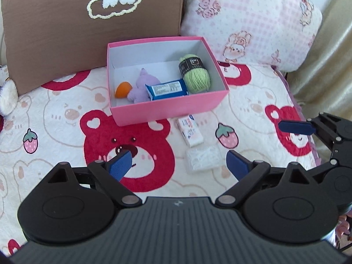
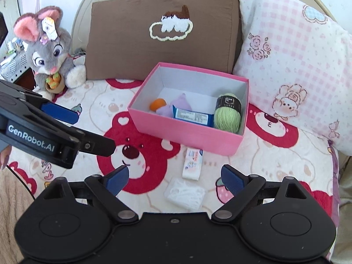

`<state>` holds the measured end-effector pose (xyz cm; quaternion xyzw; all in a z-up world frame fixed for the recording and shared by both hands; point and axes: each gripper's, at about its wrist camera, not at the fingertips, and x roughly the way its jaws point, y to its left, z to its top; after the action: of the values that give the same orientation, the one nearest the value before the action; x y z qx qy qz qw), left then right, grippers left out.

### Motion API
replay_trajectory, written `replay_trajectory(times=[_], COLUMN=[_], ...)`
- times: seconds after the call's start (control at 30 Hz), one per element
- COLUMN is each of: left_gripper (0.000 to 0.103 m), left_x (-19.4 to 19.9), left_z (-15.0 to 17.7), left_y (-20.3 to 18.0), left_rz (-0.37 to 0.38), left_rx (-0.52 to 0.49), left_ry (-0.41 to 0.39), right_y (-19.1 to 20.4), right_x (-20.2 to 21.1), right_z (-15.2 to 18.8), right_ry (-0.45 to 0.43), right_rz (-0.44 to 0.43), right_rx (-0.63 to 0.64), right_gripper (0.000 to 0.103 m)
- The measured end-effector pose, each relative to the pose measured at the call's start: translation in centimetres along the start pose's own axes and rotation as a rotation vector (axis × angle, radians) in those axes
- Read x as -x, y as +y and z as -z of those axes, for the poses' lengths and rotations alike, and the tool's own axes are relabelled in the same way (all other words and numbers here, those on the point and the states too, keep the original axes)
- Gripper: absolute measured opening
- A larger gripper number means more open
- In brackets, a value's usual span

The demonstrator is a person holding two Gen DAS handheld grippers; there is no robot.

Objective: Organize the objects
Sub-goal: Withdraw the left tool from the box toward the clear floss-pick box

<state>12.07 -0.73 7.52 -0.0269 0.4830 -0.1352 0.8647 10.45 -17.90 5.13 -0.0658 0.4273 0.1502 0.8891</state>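
Observation:
A pink box sits on the bed. In it lie an orange ball, a purple plush, a blue wrapped packet and a green yarn ball. In front of the box lie a small white carton and a clear bag of white items. My left gripper is open and empty, above the blanket just short of the bag. My right gripper is open and empty, over the bag and carton.
A brown pillow and a pink checked pillow stand behind the box. A grey bunny plush sits at the far left. The bear-print blanket covers the bed. The bed edge is to the right.

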Motion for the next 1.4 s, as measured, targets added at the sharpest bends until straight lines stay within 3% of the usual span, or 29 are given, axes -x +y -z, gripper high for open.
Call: replay_trajectory(times=[0.23,0.43,0.57,0.73,0.87,1.0,1.13,1.23,1.4], left_gripper=[0.093,0.093,0.093,0.093,0.094,0.096,0.096,0.096,0.096], left_x=[-0.2,-0.7,-1.1,-2.0,-3.5,-5.0,-6.8,-9.1,-12.5], left_z=[1.0,2.0,2.4,3.0,3.2,3.6,4.1,4.2,4.3], left_y=[0.5,1.1,1.5,2.1,2.1,3.1,3.5,3.1,2.7], left_rz=[0.03,0.029,0.032,0.066,0.059,0.083,0.02,-0.029,0.054], left_rx=[0.048,0.092,0.108,0.148,0.143,0.115,0.084,0.032,0.065], left_ry=[0.011,0.025,0.043,0.056,0.071,0.058,0.01,0.039,0.09], right_y=[0.4,0.9,2.3,1.7,0.8,0.4,0.1,-0.7,-2.4], right_x=[0.0,-0.4,-1.0,-2.6,-4.7,-5.8,-7.6,-9.2,-12.0], right_z=[1.7,3.0,3.4,3.8,4.6,5.3,5.2,5.5,7.4], right_ry=[0.022,-0.091,-0.102,-0.055,-0.012,-0.046,-0.03,-0.015,0.082], right_rz=[0.034,-0.016,-0.015,-0.098,-0.061,-0.055,-0.084,-0.104,-0.095], right_rx=[0.005,-0.019,0.084,0.11,0.099,0.146,0.166,0.127,0.055], right_gripper=[0.093,0.093,0.093,0.093,0.093,0.088,0.089,0.089,0.083])
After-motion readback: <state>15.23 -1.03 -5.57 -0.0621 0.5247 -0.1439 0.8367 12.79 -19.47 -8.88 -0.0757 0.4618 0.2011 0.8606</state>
